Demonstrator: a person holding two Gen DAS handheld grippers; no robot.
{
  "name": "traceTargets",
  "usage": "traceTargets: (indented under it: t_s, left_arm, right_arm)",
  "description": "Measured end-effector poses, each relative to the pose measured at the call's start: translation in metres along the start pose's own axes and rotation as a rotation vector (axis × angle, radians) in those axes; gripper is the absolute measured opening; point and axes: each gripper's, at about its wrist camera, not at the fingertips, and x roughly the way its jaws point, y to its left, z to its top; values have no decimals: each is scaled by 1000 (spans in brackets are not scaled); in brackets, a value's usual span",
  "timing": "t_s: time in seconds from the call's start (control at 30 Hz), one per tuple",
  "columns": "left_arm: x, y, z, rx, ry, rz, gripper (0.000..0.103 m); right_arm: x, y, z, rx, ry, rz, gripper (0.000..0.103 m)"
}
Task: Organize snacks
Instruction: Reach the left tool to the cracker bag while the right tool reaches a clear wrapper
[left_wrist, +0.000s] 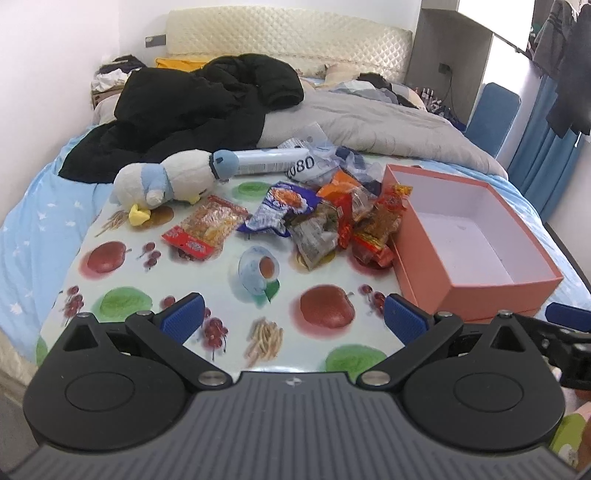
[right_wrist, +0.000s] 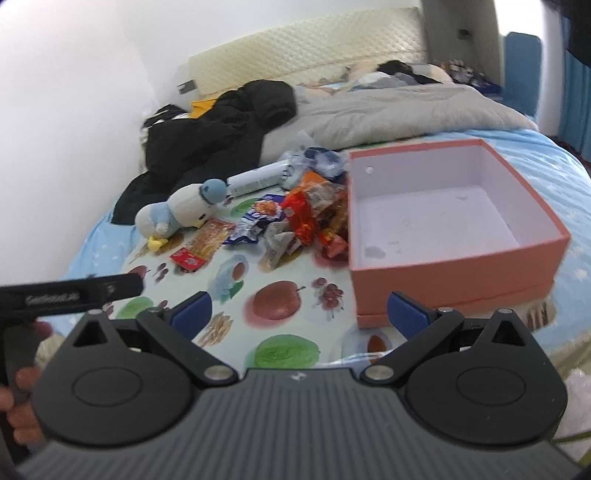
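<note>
Both hand-held grippers hung released over the near edge of a fruit-printed tablecloth (left_wrist: 221, 258): the left gripper (left_wrist: 293, 317) and the right gripper (right_wrist: 301, 314) each had blue pads spread wide with nothing between them. Ahead of them lay a loose heap of snack packets (left_wrist: 332, 214), crinkled wrappers in red, orange, blue and clear plastic, with one red-and-clear packet (left_wrist: 205, 229) lying apart to the left of the heap. A pink box (right_wrist: 454, 258), open and white inside, stood just right of the heap, touching its nearest wrappers. A blue-and-white plush penguin (left_wrist: 166, 181) and a white canister (left_wrist: 266, 160) lay beyond. Printing on the wrappers was too small to read, and the right wrist view was blurred.
</note>
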Motion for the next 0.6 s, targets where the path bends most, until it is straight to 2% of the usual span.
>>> traceTargets:
  t_s: [0.17, 0.27, 0.4, 0.6]
  left_arm:
    - [29, 13, 3, 22, -6, 18, 103]
    - [51, 27, 5, 0, 17, 23, 103]
    - [82, 50, 9, -44, 57, 26, 103]
    - [133, 78, 14, -69, 117, 30, 103]
  right_arm:
    - [18, 9, 2, -35, 3, 41, 101]
    - [35, 17, 4, -57, 18, 78, 93]
    - [63, 28, 9, -106, 46, 92, 77]
    - [106, 31, 16, -105, 69, 81, 77]
